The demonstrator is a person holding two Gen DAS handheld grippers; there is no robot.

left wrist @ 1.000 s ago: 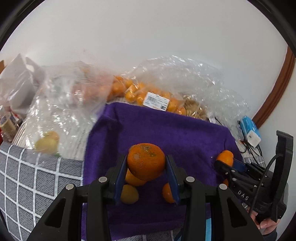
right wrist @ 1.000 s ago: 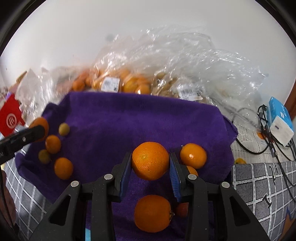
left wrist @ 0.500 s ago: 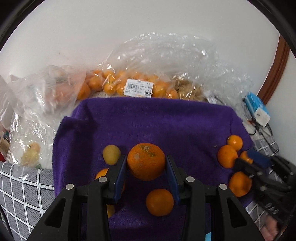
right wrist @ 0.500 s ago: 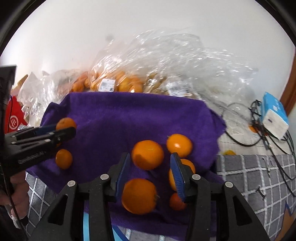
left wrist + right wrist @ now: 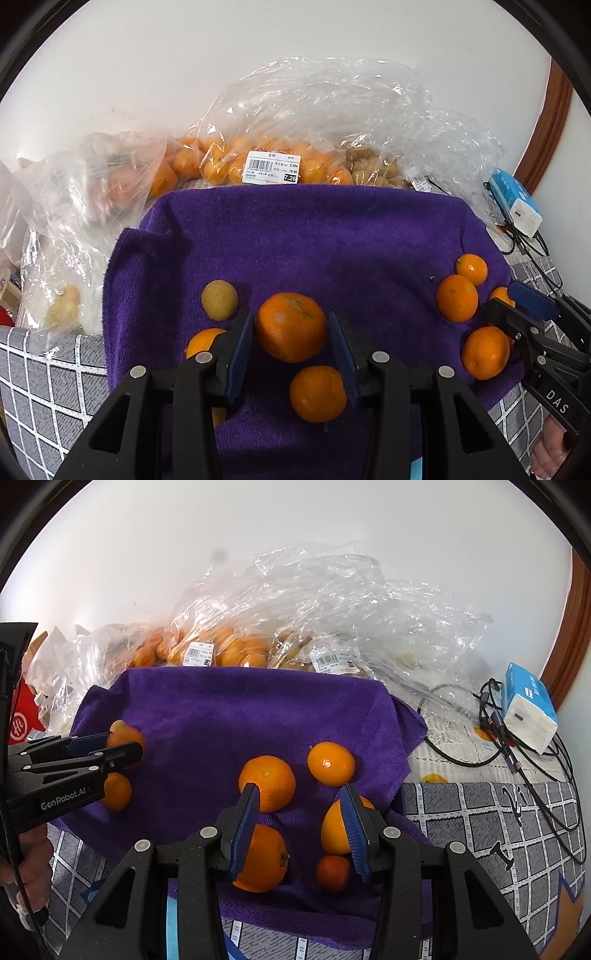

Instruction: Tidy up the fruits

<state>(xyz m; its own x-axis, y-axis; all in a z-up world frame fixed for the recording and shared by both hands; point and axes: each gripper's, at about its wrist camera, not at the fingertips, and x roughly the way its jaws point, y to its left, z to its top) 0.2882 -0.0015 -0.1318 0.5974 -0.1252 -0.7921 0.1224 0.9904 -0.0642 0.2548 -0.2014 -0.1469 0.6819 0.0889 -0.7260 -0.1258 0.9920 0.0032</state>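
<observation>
A purple towel (image 5: 332,236) covers the table and also shows in the right wrist view (image 5: 240,709). My left gripper (image 5: 291,325) is open, its jaws just apart from a speckled orange (image 5: 291,326) that sits between them on the towel's left side. A small yellow fruit (image 5: 219,299) and other oranges (image 5: 317,393) lie around it. My right gripper (image 5: 300,806) is open and empty over the towel's right side, with an orange (image 5: 267,782) just beyond its left finger and several more oranges (image 5: 331,763) nearby.
Clear plastic bags of oranges (image 5: 258,166) and other fruit (image 5: 314,653) lie behind the towel against the white wall. A blue-and-white box (image 5: 528,705) and black cables (image 5: 491,746) lie at the right. A grey checked cloth (image 5: 498,823) covers the table front.
Both grippers have opened. The left one let its speckled orange down onto the towel's left side. The right one released its orange among the right group and drew back.
</observation>
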